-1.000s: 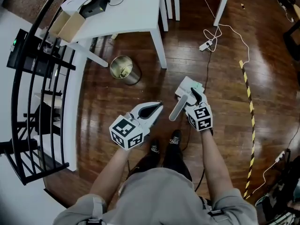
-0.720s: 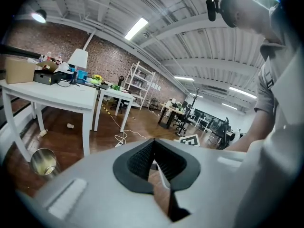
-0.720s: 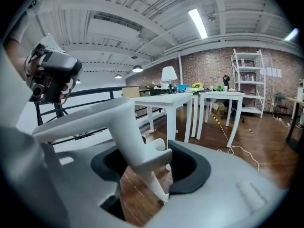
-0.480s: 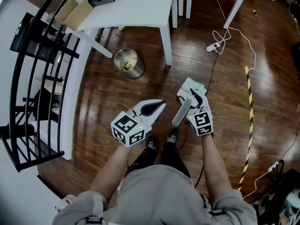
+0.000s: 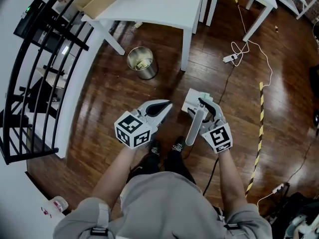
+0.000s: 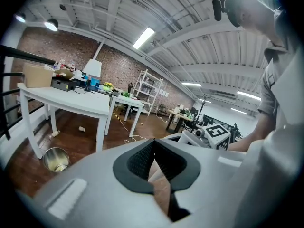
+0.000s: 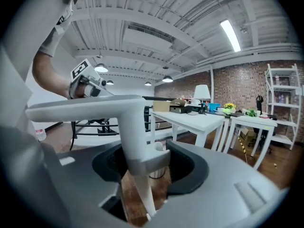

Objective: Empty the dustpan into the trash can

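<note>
A white dustpan [image 5: 192, 100] with a long pale grey handle [image 5: 194, 127] hangs over the wood floor. My right gripper [image 5: 205, 108] is shut on that handle [image 7: 136, 141], which stands between its jaws, and the jaws are still closing on it. To its left, my left gripper [image 5: 164, 106] is shut with nothing in it [image 6: 154, 158]. The round metal trash can [image 5: 142, 62] stands on the floor ahead and to the left, beside a white table leg. It also shows in the left gripper view as a trash can [image 6: 55, 159] at lower left.
A white table [image 5: 164, 4] carrying a cardboard box [image 5: 99, 1] stands behind the can. A black railing [image 5: 50, 59] runs along the left. A power strip with a cable [image 5: 232, 58] and yellow-black floor tape [image 5: 259, 128] lie to the right. My shoes [image 5: 164, 148] are below the grippers.
The right gripper has risen and rolled with the dustpan in it. The trash can and table have slid down the head view, nearer to me. The left gripper has shifted slightly.
</note>
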### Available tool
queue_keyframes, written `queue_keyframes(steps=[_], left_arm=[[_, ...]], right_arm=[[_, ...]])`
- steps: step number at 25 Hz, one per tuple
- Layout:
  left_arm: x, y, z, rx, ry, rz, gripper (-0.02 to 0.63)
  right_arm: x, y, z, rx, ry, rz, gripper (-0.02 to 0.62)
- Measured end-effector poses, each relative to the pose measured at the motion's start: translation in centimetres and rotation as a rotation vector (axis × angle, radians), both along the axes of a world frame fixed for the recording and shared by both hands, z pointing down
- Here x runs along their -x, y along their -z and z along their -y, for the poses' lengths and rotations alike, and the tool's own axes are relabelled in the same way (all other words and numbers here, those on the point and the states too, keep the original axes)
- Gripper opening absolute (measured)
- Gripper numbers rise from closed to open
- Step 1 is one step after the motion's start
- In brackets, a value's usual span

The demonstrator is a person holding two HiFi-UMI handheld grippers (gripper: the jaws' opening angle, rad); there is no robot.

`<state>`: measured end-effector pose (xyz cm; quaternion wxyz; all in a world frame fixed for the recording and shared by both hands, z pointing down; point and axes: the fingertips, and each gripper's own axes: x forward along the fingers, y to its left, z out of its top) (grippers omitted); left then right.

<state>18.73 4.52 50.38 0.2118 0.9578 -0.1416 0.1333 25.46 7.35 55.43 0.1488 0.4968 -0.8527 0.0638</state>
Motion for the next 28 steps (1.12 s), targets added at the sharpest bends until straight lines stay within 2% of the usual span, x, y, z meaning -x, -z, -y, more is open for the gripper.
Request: queue_keyframes(steps=[6,13,19,28], left_arm=[[6.6,2.4,2.4,-0.046,0.108,-0.02,0.006],[12.4,6.1,5.7,-0.136,0.153,-0.04,0.006],[18.0,9.7,9.5,-0.2,0.233,-0.088,0.006],[25.4,12.3,14.2,-0.25,0.299,-0.128,0.005]], right_arm=[[5.5,6.3,2.1,-0.047,0.133,0.005,0.202],[10.0,14.4,5.8,-0.122,0.178,-0.004,0.202],[15.8,20.8,8.6,-0.191,0.283,-0.031,0.201],[23.9,25.7,14.4,-0.245,0.408,-0.057,0.201]])
